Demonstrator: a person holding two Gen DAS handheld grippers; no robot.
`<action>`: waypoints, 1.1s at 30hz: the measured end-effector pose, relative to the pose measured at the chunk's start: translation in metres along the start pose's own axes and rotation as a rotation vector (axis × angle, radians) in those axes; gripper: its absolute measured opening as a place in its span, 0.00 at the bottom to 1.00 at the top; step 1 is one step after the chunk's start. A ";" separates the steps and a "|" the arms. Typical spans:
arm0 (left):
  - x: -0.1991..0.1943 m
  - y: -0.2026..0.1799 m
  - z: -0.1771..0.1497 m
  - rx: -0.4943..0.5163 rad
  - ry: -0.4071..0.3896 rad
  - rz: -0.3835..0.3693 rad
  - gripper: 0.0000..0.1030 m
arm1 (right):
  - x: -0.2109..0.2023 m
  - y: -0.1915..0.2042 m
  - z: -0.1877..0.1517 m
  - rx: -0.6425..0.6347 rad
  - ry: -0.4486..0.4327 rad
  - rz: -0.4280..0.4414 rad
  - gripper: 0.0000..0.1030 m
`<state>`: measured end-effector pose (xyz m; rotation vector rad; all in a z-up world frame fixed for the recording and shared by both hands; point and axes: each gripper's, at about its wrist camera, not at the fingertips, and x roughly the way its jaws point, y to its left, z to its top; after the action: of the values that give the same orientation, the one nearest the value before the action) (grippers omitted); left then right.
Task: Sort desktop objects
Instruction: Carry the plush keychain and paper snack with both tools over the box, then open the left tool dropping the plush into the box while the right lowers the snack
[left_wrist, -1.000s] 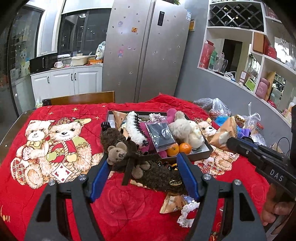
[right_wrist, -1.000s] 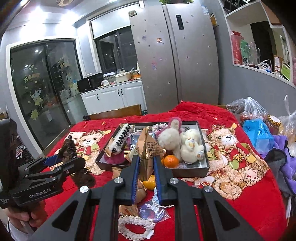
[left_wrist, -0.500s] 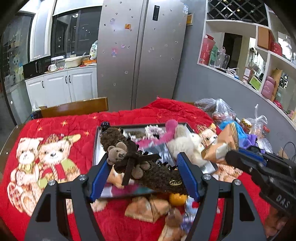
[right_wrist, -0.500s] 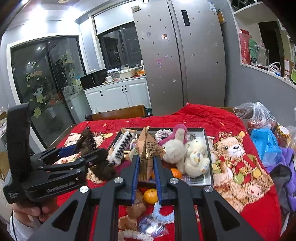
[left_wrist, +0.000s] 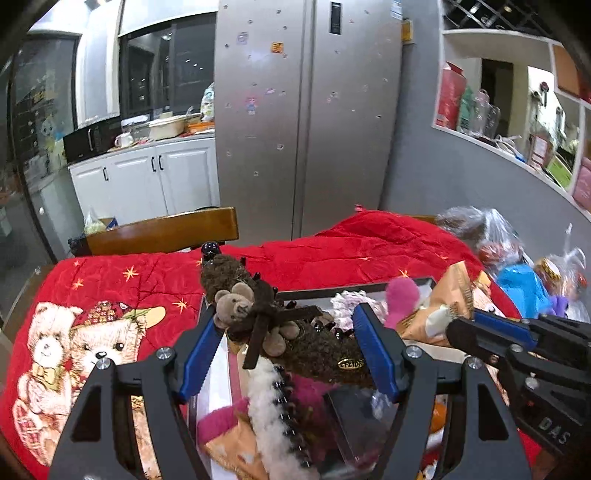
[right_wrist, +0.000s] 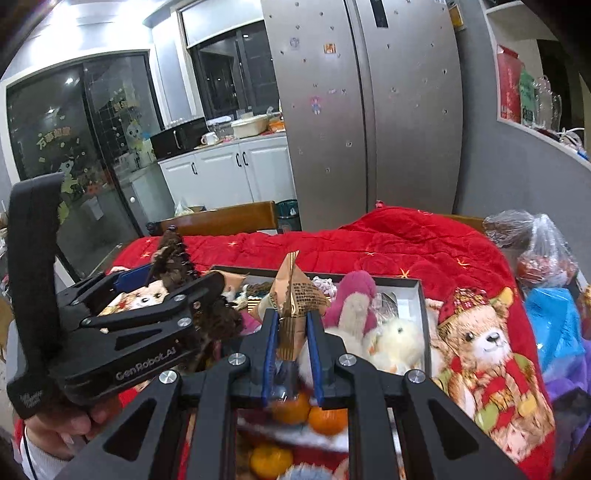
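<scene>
Tray (right_wrist: 423, 295) holds plush toys (right_wrist: 391, 343); left gripper (left_wrist: 291, 347) clamps brown hair claw (left_wrist: 317, 350), right gripper (right_wrist: 291, 343) pinches snack packet (right_wrist: 295, 295).

left gripper (left_wrist: 291, 347) jaws wide, gripping, right gripper (right_wrist: 291, 350) nearly closed, gripping

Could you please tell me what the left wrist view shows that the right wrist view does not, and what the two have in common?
Only the left wrist view shows the small bear charm on the brown furry hair clip held in the left tongs, and a white furry clip. Only the right wrist view shows the oranges and the hand holding the left tongs. Both show the tray, the pink plush and the tan snack packet in the right tongs.
</scene>
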<state>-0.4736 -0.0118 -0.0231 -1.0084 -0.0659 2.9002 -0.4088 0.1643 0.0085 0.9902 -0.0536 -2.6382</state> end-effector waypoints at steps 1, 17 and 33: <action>0.004 0.003 -0.002 -0.009 0.002 -0.012 0.70 | 0.009 -0.002 0.002 0.001 0.009 0.004 0.16; 0.033 0.003 -0.015 0.036 0.023 0.037 0.70 | 0.063 0.000 -0.004 -0.027 0.050 -0.022 0.16; 0.029 0.008 -0.011 0.022 0.021 0.091 0.81 | 0.064 -0.005 -0.004 -0.025 0.038 -0.065 0.38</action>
<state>-0.4898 -0.0175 -0.0506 -1.0652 0.0139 2.9636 -0.4535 0.1496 -0.0360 1.0510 0.0207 -2.6704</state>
